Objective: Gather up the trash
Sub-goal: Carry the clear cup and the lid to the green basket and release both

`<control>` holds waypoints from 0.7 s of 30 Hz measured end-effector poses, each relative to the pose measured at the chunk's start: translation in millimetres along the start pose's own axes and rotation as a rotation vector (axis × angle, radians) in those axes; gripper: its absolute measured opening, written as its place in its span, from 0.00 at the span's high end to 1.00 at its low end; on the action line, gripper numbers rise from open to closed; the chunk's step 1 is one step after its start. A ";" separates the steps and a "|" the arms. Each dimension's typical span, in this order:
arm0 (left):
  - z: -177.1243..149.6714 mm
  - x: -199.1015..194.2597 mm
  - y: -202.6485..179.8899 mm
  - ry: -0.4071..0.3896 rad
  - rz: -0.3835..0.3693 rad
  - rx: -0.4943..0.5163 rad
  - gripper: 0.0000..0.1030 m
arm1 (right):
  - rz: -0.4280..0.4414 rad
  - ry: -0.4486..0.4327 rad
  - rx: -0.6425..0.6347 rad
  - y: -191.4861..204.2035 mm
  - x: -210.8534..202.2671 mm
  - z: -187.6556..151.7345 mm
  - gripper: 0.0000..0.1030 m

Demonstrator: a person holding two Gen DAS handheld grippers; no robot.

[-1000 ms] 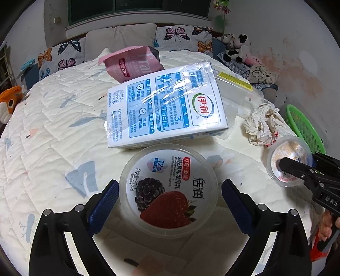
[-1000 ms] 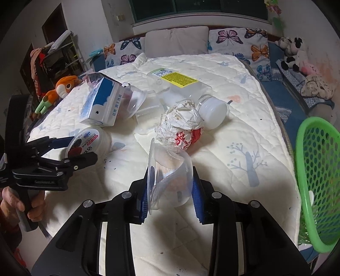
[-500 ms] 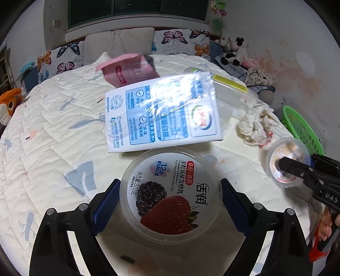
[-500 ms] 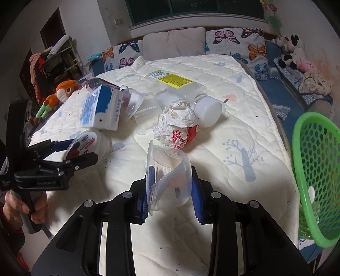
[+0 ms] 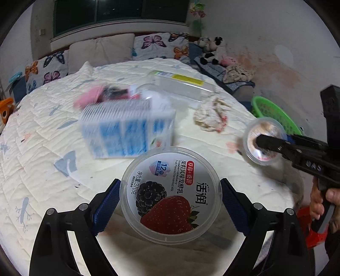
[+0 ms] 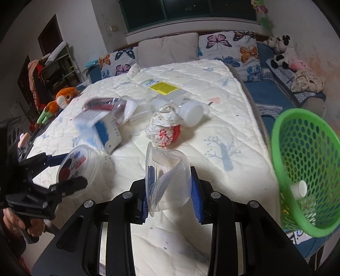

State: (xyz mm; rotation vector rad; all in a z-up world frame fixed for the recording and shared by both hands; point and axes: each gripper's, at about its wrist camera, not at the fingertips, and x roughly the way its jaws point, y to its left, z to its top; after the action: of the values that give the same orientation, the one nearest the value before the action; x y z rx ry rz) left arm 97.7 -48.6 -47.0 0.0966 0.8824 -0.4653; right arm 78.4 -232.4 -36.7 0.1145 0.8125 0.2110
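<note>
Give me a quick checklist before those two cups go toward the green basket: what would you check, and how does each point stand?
1. Left hand-held gripper clamps the round berry-labelled yogurt tub: ok.
2. Right hand-held gripper squeezes the crumpled clear plastic cup: ok.
3. Green mesh plastic basket has room inside: ok.
4. Path from cup to basket free: ok.
5. Tub's lid sealed: cannot tell.
6. Blue-and-white milk carton at rest: not ok, blurred, seems to be tipping.

Home bedroom: quilted bed [image 6: 223,118], butterfly pillows [image 6: 229,45], plush toys [image 6: 282,53], dark window [image 5: 121,12].
</note>
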 end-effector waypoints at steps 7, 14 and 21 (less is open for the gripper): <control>12.3 -5.5 -30.4 -0.016 -0.046 0.040 0.14 | -0.042 -0.021 0.038 -24.5 -17.8 -0.8 0.68; 32.4 0.9 -68.7 -0.017 -0.087 0.082 0.14 | -0.120 -0.050 0.088 -65.8 -40.4 1.2 0.68; 55.4 13.8 -108.7 -0.017 -0.115 0.138 0.14 | -0.217 -0.044 0.156 -117.6 -52.2 -4.1 0.67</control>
State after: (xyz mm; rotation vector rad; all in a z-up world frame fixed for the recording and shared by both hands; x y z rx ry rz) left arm 98.3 -165.8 -10.5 0.1687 0.8416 -0.6333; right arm 57.4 -358.7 -24.0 0.1756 0.7911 -0.0591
